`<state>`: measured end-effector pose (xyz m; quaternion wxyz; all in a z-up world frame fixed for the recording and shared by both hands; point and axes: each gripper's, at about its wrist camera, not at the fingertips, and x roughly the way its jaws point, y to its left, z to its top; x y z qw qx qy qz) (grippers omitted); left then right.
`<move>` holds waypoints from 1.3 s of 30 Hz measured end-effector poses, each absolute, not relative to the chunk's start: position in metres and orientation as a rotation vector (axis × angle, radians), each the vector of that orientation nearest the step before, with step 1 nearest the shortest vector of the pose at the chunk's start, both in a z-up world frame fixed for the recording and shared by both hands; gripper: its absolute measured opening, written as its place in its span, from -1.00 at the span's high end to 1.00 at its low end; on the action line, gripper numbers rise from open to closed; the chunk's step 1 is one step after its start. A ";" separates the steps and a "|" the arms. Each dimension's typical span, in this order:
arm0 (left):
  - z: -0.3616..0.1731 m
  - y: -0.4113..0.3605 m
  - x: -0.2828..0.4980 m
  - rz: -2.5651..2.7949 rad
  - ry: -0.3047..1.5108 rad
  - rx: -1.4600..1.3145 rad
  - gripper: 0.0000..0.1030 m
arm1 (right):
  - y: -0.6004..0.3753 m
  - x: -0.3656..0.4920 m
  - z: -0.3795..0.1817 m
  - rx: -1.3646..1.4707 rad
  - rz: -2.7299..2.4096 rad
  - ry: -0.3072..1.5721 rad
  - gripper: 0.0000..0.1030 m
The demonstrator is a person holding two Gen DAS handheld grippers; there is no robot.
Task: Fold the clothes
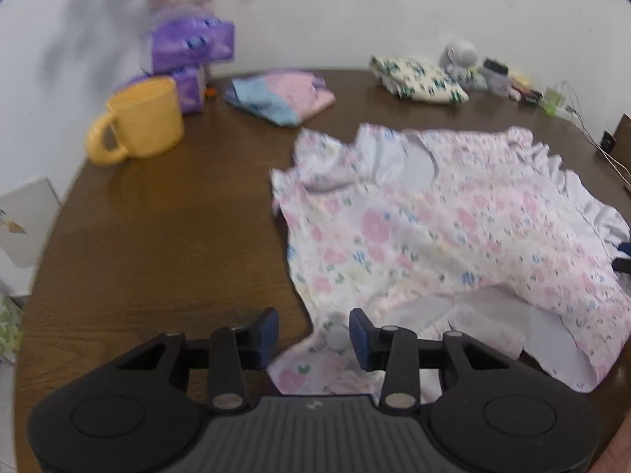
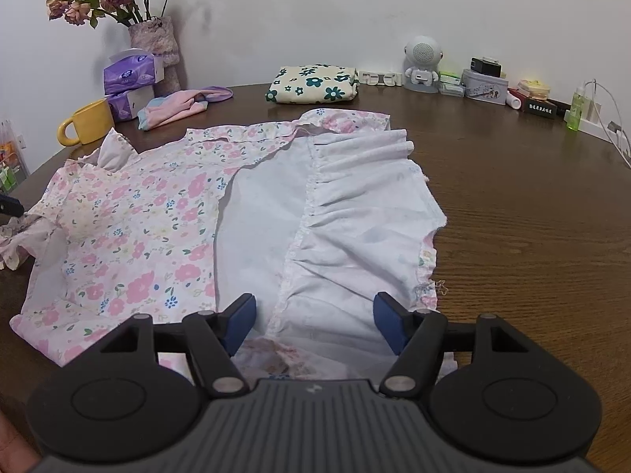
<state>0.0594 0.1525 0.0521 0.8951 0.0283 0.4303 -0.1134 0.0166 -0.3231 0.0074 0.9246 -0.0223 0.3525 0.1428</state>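
Note:
A pink floral garment lies spread and partly turned over on the brown table. My left gripper is open at the garment's near left corner, with a flap of the fabric lying between its blue fingertips. In the right wrist view the same garment shows its white ruffled inside. My right gripper stands wide open over the ruffle's near edge, and its pads grip nothing.
At the back left are a yellow mug, purple tissue packs and a vase of flowers. A folded pink-and-blue garment and a folded cream floral cloth lie behind. A small white speaker figure, tins and bottles line the back right.

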 end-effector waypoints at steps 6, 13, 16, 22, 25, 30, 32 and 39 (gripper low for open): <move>0.044 0.150 0.058 -0.239 0.891 0.109 0.77 | -0.319 0.015 0.007 -0.078 0.281 0.728 -0.31; 0.043 0.151 0.050 -0.202 0.880 0.129 0.75 | -0.320 0.012 0.008 -0.075 0.267 0.712 -0.37; 0.049 0.147 0.043 -0.185 0.847 0.123 0.46 | -0.323 0.007 0.014 -0.058 0.271 0.691 -0.38; 0.080 0.143 0.002 -0.114 0.628 0.099 -0.61 | -0.329 -0.004 0.027 -0.026 0.280 0.647 -0.53; 0.086 0.133 -0.021 -0.095 0.547 0.074 -0.84 | -0.327 -0.018 0.038 -0.026 0.296 0.624 -0.73; 0.082 0.106 -0.049 -0.114 0.502 0.050 -0.96 | -0.320 -0.043 0.051 -0.029 0.330 0.592 -0.99; 0.075 0.096 -0.057 -0.140 0.504 0.026 -0.97 | -0.318 -0.052 0.053 -0.027 0.334 0.587 -0.99; 0.057 0.062 -0.070 -0.268 0.533 -0.025 -0.97 | -0.310 -0.083 0.042 -0.104 0.211 0.538 -0.99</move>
